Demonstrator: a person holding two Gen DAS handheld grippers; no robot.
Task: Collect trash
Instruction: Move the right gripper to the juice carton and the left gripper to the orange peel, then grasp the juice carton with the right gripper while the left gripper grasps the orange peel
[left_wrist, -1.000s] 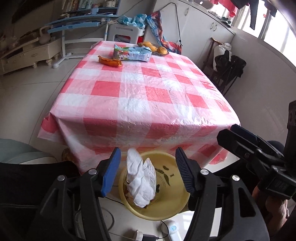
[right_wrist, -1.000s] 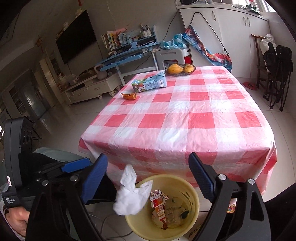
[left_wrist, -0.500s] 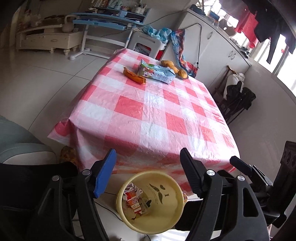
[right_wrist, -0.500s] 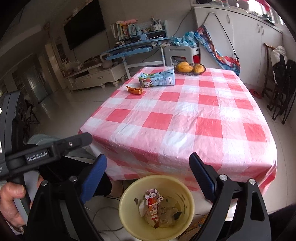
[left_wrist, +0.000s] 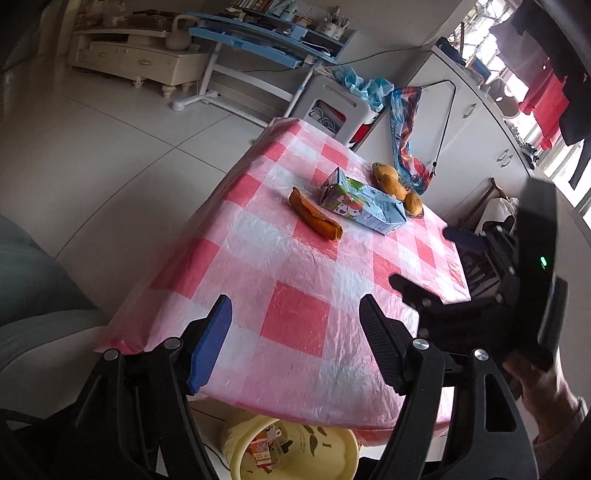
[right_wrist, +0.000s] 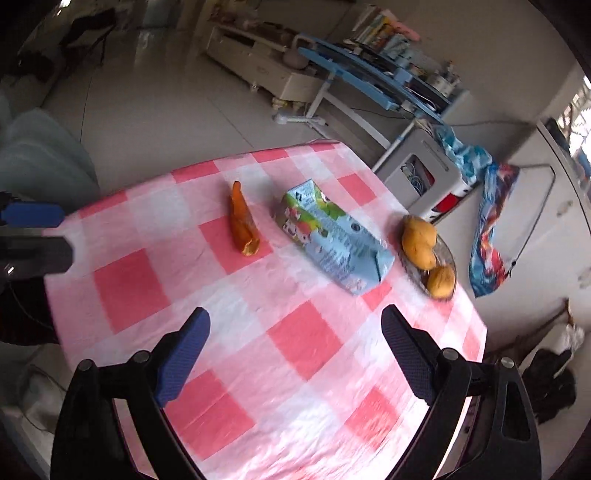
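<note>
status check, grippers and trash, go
Left gripper and right gripper both open, empty, over table. Orange wrapper and flattened carton on checked cloth. Yellow bin below table edge. Nothing blocking.

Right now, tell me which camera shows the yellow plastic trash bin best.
The left wrist view. The yellow plastic trash bin shows at the bottom edge, partly tucked under the table's pink checked cloth, with a crumpled carton inside. The right wrist view shows none of it: only the tabletop and floor.
</note>
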